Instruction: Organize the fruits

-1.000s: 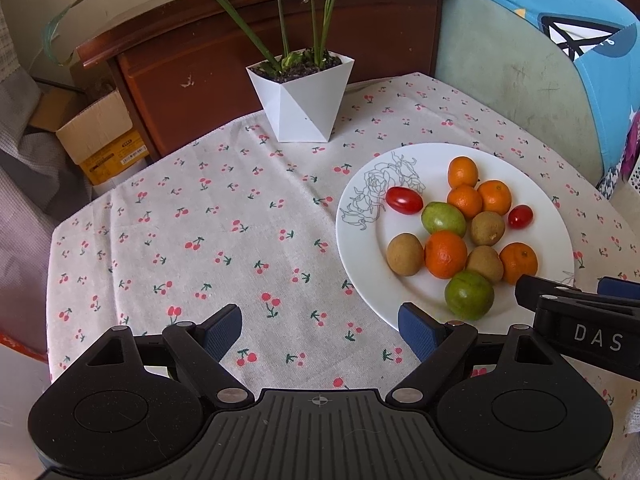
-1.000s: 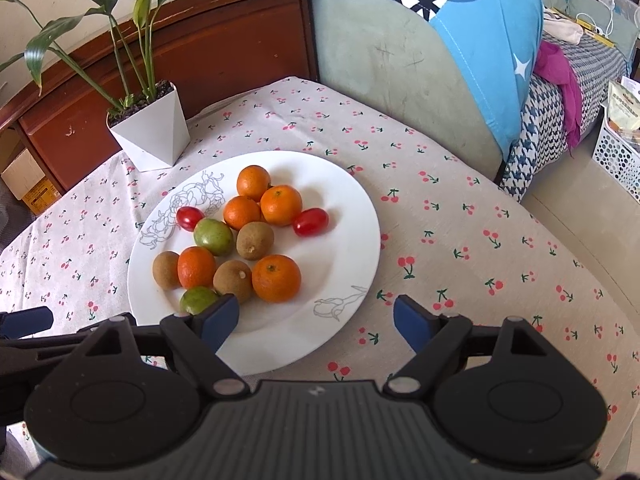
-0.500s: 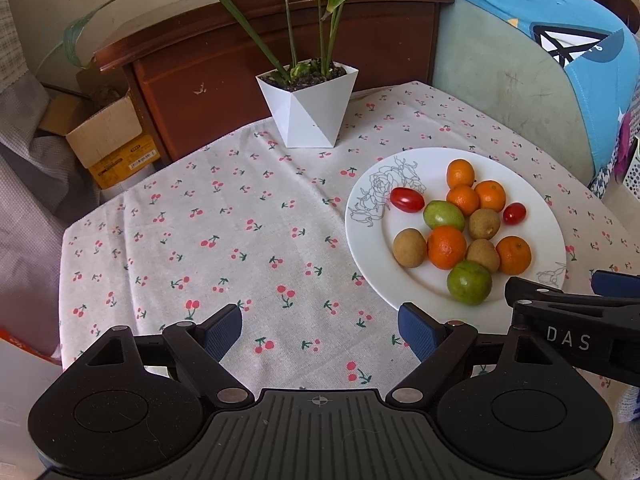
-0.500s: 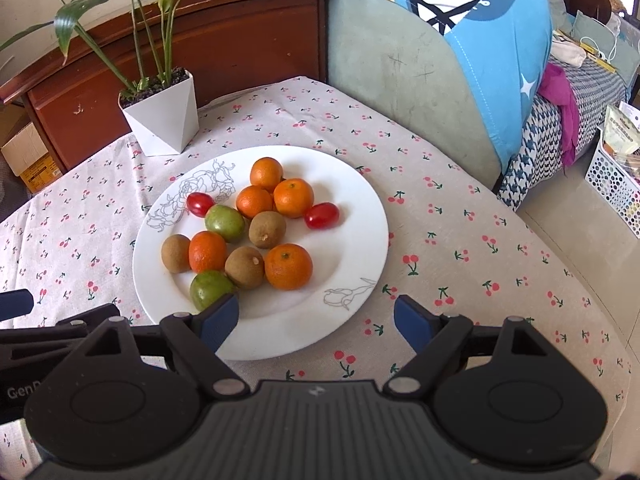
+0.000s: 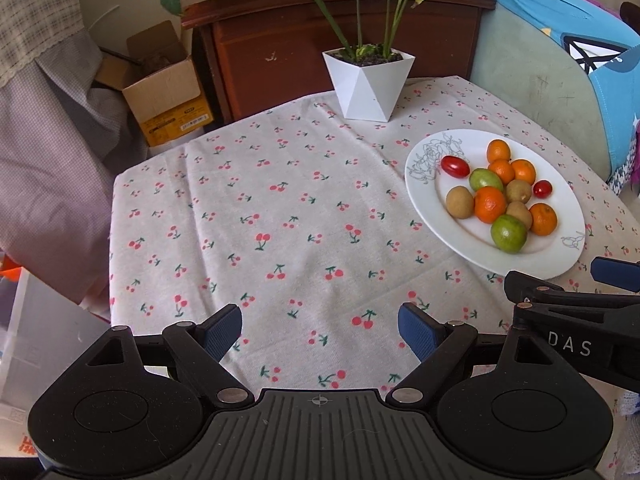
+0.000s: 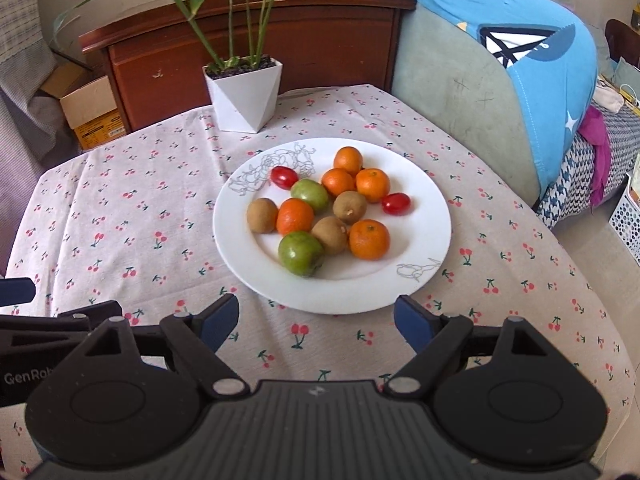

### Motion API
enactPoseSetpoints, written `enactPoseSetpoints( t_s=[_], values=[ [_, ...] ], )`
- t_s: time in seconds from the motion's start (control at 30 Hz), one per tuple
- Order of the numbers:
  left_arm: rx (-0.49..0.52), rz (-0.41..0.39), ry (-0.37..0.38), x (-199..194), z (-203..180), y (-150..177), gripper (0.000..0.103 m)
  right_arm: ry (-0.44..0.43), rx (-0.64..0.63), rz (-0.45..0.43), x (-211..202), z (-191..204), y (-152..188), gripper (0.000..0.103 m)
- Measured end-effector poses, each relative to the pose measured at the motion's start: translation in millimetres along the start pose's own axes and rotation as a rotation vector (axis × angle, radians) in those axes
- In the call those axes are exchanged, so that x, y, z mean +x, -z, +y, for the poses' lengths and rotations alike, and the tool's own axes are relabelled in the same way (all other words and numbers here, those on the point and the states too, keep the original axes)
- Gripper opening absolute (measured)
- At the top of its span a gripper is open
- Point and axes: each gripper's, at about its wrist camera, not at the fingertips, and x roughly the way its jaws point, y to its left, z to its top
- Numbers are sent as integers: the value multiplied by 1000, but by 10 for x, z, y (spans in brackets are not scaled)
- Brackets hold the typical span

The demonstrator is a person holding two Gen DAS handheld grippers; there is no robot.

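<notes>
A white plate (image 6: 424,216) holds several oranges (image 6: 369,239), three kiwis (image 6: 262,215), two green fruits (image 6: 301,253) and two red cherry tomatoes (image 6: 396,203). In the left wrist view the plate (image 5: 436,216) lies at the right. My left gripper (image 5: 320,330) is open and empty over the cherry-print cloth, left of the plate. My right gripper (image 6: 316,322) is open and empty just in front of the plate's near rim. The right gripper also shows at the right edge of the left wrist view (image 5: 560,300).
A white potted plant (image 6: 244,94) stands at the back of the table (image 6: 120,216), before a brown wooden cabinet (image 6: 280,40). A cardboard box (image 5: 164,88) sits on the floor at back left. A sofa with a blue cover (image 6: 520,72) borders the right side.
Both grippers have drawn back and up from the plate, so more of the table shows. The left view now faces further left. The fruit has not moved.
</notes>
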Motion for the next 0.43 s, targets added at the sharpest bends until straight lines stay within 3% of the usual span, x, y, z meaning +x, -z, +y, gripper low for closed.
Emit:
enactPoseSetpoints(
  t_s=[0.43],
  values=[
    [-96,54,-52,-33,357,337,87,-105,-4,14,34,253,301,84]
  ],
)
